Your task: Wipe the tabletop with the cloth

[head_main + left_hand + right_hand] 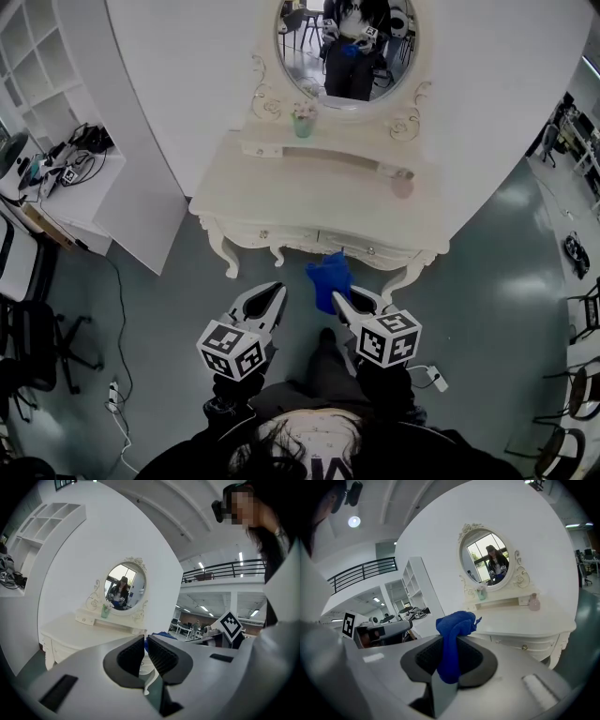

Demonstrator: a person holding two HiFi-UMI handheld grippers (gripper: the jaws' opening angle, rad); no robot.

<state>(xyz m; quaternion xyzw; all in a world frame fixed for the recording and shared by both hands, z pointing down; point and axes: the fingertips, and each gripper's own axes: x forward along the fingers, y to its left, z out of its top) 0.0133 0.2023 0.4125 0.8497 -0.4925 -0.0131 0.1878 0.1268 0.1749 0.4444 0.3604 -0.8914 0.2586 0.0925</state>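
The right hand-held gripper (450, 654) clamps the bunched blue cloth (455, 622) in the air just short of the white surface's (300, 192) front edge, apparently ready to wipe, while the left hand-held gripper (146, 651) waits alongside, closed and empty.

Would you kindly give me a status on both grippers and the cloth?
Right gripper shut on blue cloth, held short of the tabletop. Left gripper shut, empty. Green cup and pink bottle stand at the back; wiping not begun.
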